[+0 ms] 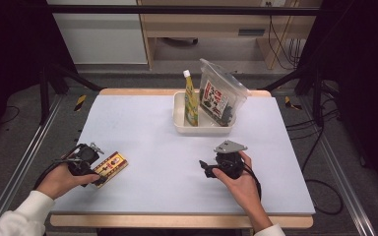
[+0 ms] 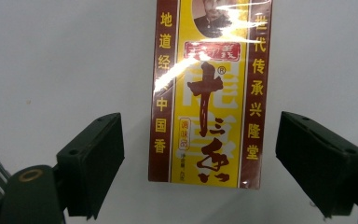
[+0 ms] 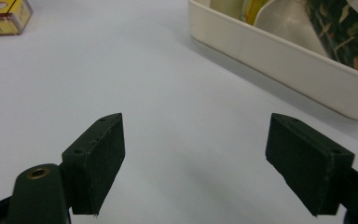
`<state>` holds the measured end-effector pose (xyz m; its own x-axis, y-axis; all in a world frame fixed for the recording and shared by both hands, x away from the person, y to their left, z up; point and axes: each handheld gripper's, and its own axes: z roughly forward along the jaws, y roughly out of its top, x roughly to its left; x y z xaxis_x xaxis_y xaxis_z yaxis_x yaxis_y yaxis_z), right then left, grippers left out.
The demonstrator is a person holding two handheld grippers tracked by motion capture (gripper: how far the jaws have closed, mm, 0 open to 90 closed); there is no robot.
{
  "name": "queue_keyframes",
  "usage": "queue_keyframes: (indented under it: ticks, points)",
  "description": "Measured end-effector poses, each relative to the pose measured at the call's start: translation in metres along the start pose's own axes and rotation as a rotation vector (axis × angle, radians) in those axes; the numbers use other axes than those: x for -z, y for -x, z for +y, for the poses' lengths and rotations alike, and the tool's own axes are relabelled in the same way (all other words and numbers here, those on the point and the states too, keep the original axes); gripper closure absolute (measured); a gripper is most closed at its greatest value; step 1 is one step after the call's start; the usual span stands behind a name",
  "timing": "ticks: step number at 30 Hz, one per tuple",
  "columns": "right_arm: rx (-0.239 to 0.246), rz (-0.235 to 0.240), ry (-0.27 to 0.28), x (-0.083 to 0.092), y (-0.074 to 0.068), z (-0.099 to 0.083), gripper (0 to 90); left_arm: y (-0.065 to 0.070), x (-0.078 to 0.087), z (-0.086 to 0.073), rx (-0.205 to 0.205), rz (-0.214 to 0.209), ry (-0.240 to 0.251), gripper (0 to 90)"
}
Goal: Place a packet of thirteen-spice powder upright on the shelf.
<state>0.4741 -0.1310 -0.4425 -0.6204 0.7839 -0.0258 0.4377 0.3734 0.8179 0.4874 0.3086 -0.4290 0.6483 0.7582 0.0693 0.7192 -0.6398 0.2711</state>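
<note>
A flat red and yellow box (image 1: 110, 166) (image 2: 209, 93) printed with Chinese characters lies on the white table at the front left. My left gripper (image 1: 100, 173) (image 2: 200, 163) is low over its near end with a jaw on each side; small gaps remain, so it is open. My right gripper (image 1: 205, 167) (image 3: 196, 158) rests near the table's front middle, held by a hand, open with only bare table between its jaws. In the right gripper view the box (image 3: 2, 16) lies far off at the upper left.
A cream tray (image 1: 204, 130) (image 3: 279, 51) stands at the back middle of the table. It holds an upright yellow squeeze pouch (image 1: 191, 101) (image 3: 254, 7) and a clear zip bag (image 1: 220, 96) (image 3: 349, 37) of dark contents. Metal frame rails flank the table.
</note>
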Motion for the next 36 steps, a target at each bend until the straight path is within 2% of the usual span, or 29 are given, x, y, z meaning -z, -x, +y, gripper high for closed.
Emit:
queue_keyframes:
  ticks: [5,9,11,15,17,20,24,28,29,31,32,36]
  points:
    - [0.011,0.01,-0.012,-0.001,-0.002,0.0,19.5,0.001,-0.009,0.003,-0.018,0.007,-0.023,23.5]
    - [0.02,0.015,-0.015,-0.002,-0.003,0.0,19.2,0.001,-0.014,0.004,-0.021,-0.011,-0.034,27.3]
    - [0.013,0.017,-0.012,-0.001,-0.003,0.0,19.2,0.002,-0.015,0.004,-0.037,-0.009,-0.04,30.2]
    - [0.011,0.02,-0.003,0.0,-0.004,0.0,19.2,0.002,-0.014,0.004,-0.039,-0.01,-0.038,31.3]
    - [0.015,0.021,-0.002,0.0,-0.004,0.001,19.2,0.003,-0.012,0.004,-0.058,0.002,-0.027,31.9]
    - [0.008,0.025,0.006,0.001,-0.006,0.002,19.2,0.006,-0.005,0.007,-0.077,0.007,0.024,32.2]
    - [-0.001,0.041,0.02,0.001,-0.009,0.005,19.0,0.017,0.008,0.02,-0.148,0.026,0.12,32.2]
    - [-0.03,0.079,0.034,-0.001,-0.015,0.013,16.9,0.039,0.013,0.043,-0.227,0.036,0.247,32.2]
    - [-0.033,0.082,0.038,-0.002,-0.016,0.015,16.9,0.046,0.013,0.052,-0.27,0.047,0.281,32.2]
    - [-0.041,0.101,0.038,-0.003,-0.017,0.021,17.0,0.058,0.013,0.064,-0.304,0.049,0.347,32.2]
    - [-0.049,0.108,0.038,-0.004,-0.017,0.024,17.5,0.062,0.011,0.069,-0.311,0.046,0.37,32.2]
    - [-0.078,0.124,0.046,-0.003,-0.012,0.035,21.5,0.081,0.004,0.088,-0.387,0.07,0.444,32.2]
